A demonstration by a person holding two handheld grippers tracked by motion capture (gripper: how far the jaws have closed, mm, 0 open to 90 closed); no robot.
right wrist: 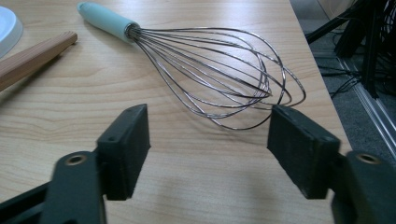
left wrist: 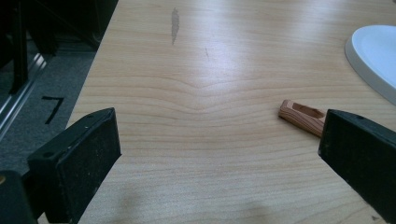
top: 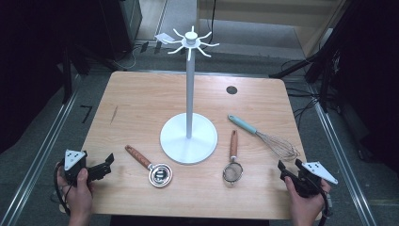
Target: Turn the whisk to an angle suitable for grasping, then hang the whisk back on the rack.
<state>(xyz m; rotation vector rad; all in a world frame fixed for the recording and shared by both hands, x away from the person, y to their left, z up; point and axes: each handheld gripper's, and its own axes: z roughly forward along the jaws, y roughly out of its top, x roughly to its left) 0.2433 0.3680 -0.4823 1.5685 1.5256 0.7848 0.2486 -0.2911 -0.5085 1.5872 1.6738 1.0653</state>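
— Three utensils lie round the stand (top: 188,136), handles toward it, ready for its hooks. Your left gripper (top: 101,168) and right gripper (top: 288,170) wait at the near corners.
— Left gripper view?
— Jaws spread, empty; the scoop's wooden handle (left wrist: 301,115) lies just ahead, unobstructed.
— Right gripper view?
— Jaws spread; the whisk (right wrist: 219,70) lies just ahead, strainer handle (right wrist: 32,58) beside it.
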